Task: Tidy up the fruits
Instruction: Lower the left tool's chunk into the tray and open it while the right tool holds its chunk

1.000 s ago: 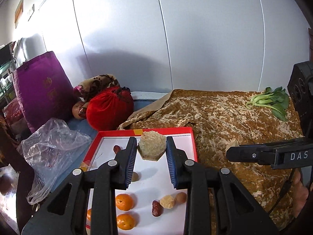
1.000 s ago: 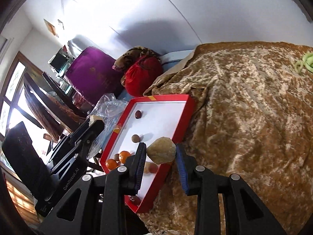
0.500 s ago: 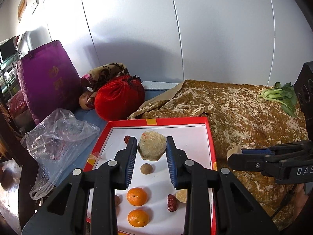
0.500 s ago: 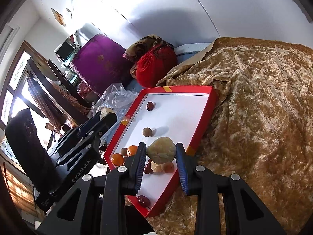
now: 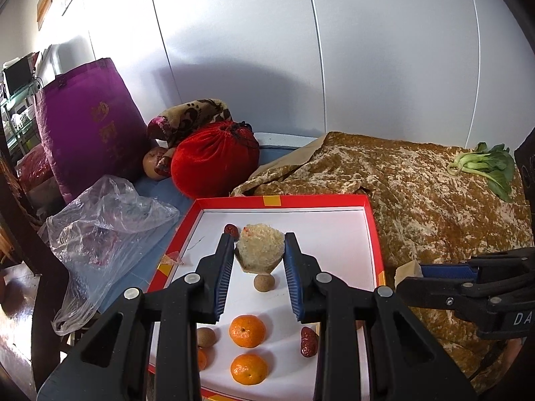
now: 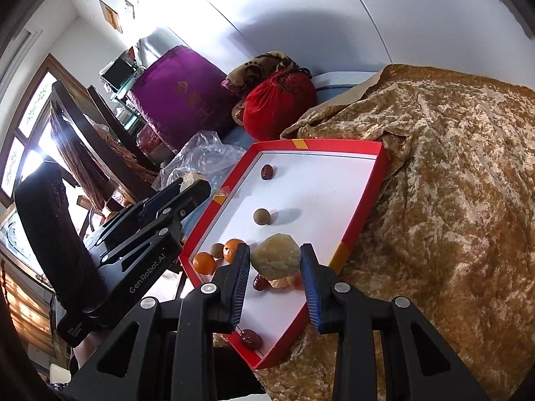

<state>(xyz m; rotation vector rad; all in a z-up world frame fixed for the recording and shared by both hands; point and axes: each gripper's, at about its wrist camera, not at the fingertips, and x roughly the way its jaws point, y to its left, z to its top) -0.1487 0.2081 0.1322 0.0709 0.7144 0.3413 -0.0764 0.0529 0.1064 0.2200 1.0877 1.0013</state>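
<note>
Red-rimmed tray (image 5: 284,200) sits mid-frame, oranges (image 5: 247,330) low inside it. My left gripper (image 5: 259,255) is clamped on a pale lump (image 5: 260,250), my right gripper (image 6: 276,262) on a yellowish lump (image 6: 276,260), both held clear above the tray, I reckon to place them with their kind.

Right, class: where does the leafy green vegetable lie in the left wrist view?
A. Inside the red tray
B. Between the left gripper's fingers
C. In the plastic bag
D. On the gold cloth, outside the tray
D: the vegetable lies on the gold cloth, well to the right of the tray.
</note>
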